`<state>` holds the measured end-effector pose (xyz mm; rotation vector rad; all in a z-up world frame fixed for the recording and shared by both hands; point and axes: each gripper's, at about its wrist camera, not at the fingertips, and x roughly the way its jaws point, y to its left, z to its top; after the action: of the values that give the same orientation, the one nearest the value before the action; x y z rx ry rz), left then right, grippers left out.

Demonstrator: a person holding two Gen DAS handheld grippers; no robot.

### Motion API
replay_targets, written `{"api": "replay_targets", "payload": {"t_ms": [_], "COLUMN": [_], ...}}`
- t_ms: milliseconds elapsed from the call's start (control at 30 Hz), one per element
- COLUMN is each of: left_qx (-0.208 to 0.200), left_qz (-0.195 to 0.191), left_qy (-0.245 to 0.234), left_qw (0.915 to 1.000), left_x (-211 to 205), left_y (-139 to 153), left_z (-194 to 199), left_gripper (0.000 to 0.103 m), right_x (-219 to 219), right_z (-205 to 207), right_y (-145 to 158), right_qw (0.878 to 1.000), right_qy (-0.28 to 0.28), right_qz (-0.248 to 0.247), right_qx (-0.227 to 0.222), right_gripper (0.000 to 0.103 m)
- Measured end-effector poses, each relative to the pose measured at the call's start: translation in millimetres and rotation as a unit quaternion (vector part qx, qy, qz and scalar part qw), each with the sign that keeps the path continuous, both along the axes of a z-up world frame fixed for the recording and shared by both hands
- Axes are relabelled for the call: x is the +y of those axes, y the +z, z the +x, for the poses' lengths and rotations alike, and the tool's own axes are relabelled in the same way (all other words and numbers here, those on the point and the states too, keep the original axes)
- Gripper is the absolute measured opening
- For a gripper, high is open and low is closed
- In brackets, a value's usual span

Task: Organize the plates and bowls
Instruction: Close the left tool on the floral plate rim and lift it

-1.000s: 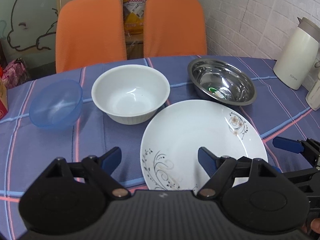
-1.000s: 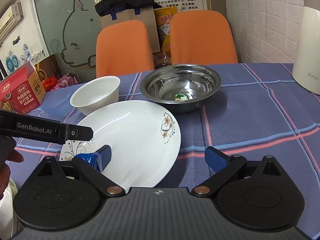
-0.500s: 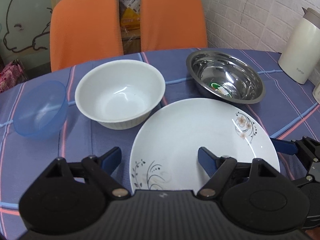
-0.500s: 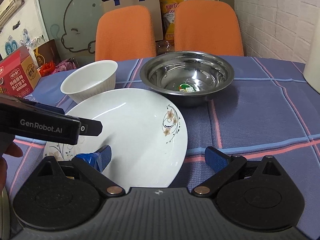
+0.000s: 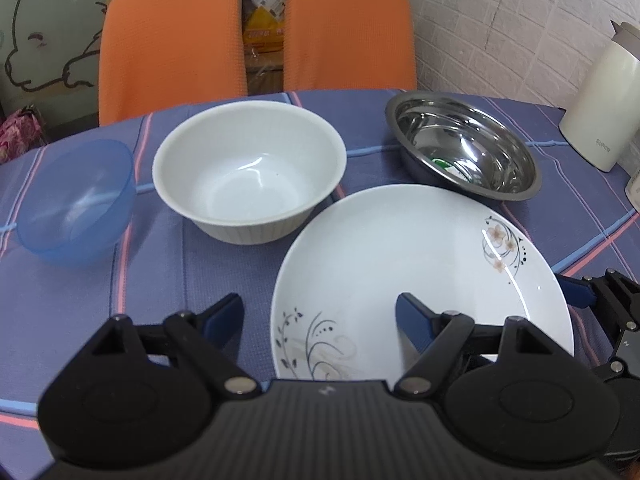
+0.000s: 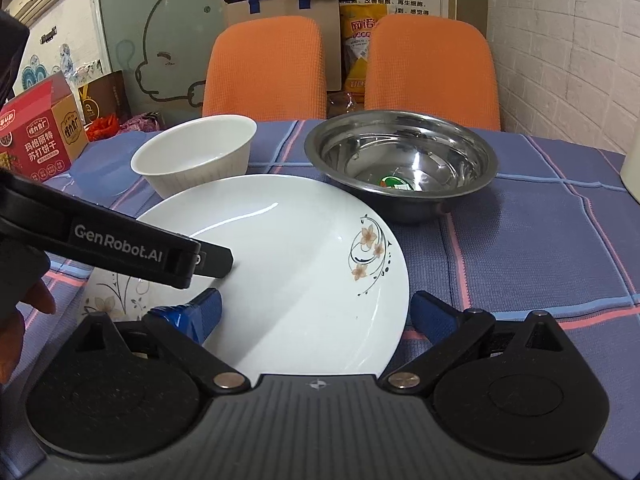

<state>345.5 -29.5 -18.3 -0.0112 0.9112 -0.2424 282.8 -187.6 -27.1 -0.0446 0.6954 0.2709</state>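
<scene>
A white plate with flower prints (image 5: 400, 264) lies on the purple checked tablecloth, also in the right wrist view (image 6: 288, 256). Behind it stand a white ribbed bowl (image 5: 248, 172), a steel bowl (image 5: 464, 144) and a clear blue bowl (image 5: 76, 200). My left gripper (image 5: 320, 320) is open, its right finger over the plate's near part, its left finger over the cloth. My right gripper (image 6: 316, 312) is open and straddles the plate's near right rim. The white bowl (image 6: 196, 160) and steel bowl (image 6: 400, 164) show beyond.
Two orange chairs (image 5: 172, 36) stand behind the table. A cream thermos jug (image 5: 600, 108) stands at the far right. A red biscuit box (image 6: 36, 136) sits at the left. The left gripper's body (image 6: 120, 240) crosses the plate's left side.
Both grippers have moved forward toward the dishes, which look larger and nearer. The left gripper's body reaches further across the plate in the right wrist view. Both jaws stay open.
</scene>
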Motion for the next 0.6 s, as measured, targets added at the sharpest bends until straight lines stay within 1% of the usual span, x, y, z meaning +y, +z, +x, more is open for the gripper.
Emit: {"api": "replay_targets", "payload": {"t_ms": [67,133,167,233,267,300,400,467,533,600], "left_qx": [-0.002,-0.006,-0.011,-0.014,-0.018,-0.018,-0.017,-0.015,-0.011,-0.001], "left_qz": [-0.001,-0.001,-0.002,-0.001,-0.002,0.0,-0.007,-0.008,-0.009,-0.021], "left_qy": [0.0,-0.002,-0.004,-0.008,-0.013,-0.01,-0.002,0.008,0.02,0.021], "left_qw": [1.0,1.0,0.9999,0.9999,0.9998,0.9998,0.9998,0.9998,0.9997,0.9996], "left_x": [-1,-3,-4,-5,-5,-5,1,0,1,5], "left_y": [0,-1,0,0,1,1,2,3,4,5], "left_z": [-2,-3,-5,-8,-10,-10,-10,-9,-8,-8], "left_gripper": [0.078,0.077,0.072,0.069,0.062,0.061,0.051,0.05,0.048,0.042], "right_x": [4,9,11,10,8,7,5,8,14,16], "right_z": [-1,-3,-4,-5,-5,-5,-8,-7,-6,-5], "right_y": [0,0,0,-1,-3,-3,-5,-4,-3,0], "right_qw": [1.0,1.0,1.0,1.0,1.0,1.0,0.999,1.0,1.0,1.0], "right_qy": [0.001,0.013,0.015,0.017,0.021,0.024,0.032,0.025,0.004,-0.007], "right_qz": [0.0,0.0,-0.001,0.002,0.004,0.005,0.01,0.008,0.006,0.018], "right_qx": [0.003,0.005,0.005,0.001,-0.003,-0.007,-0.019,-0.017,-0.012,-0.003], "right_gripper": [0.089,0.089,0.09,0.09,0.09,0.09,0.09,0.089,0.09,0.09]}}
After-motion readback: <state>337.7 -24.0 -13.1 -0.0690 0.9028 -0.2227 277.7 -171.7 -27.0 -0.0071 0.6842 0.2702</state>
